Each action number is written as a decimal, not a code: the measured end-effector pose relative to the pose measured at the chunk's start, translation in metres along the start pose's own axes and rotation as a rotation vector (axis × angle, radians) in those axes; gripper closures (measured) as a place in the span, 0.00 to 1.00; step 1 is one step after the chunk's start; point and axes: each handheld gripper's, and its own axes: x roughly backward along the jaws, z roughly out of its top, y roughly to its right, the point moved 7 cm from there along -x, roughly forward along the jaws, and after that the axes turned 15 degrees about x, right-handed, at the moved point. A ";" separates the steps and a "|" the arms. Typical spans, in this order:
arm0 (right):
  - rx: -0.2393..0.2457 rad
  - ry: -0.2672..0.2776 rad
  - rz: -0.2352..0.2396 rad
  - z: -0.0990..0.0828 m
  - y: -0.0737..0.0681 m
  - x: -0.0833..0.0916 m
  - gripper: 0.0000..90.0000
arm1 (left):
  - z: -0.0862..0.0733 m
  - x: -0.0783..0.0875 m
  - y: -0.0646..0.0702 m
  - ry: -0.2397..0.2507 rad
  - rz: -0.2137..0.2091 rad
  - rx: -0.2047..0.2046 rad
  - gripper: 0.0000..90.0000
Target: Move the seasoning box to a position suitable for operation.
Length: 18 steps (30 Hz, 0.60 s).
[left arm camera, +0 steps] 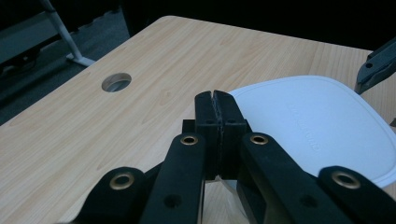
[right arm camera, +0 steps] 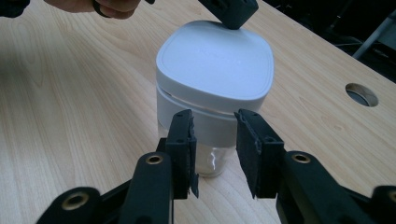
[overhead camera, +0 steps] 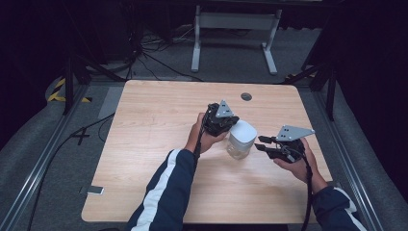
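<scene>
Glass jar (overhead camera: 239, 144) with white lid (right arm camera: 215, 65) seen upright on bench (overhead camera: 154, 120), right of centre, between both tongs. Left tongs (left arm camera: 215, 105) held over near edge of lid; jaws pressed fully together, nothing gripped. Whether lid is touched cannot be told. Right tongs (right arm camera: 214, 135) held low just beside jar, pointed at its side; jaws parted by narrow gap, nothing held between them, jar not touched. Round hole (overhead camera: 246, 96) seen in bench surface beyond jar. Metal frame legs (overhead camera: 235, 38) on floor past far edge.
</scene>
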 end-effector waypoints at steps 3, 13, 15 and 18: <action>0.005 0.000 0.001 0.002 -0.001 -0.001 0.75 | -0.001 0.001 -0.001 0.002 0.003 -0.001 1.00; 0.022 -0.003 0.006 0.009 0.000 -0.003 0.91 | -0.004 -0.001 -0.006 0.003 0.021 0.016 1.00; 0.014 0.010 0.002 0.012 0.002 -0.003 0.96 | -0.004 -0.001 -0.006 0.004 0.021 0.013 1.00; 0.015 0.011 -0.004 0.017 0.003 -0.005 0.99 | -0.004 -0.002 -0.005 0.009 0.025 0.015 1.00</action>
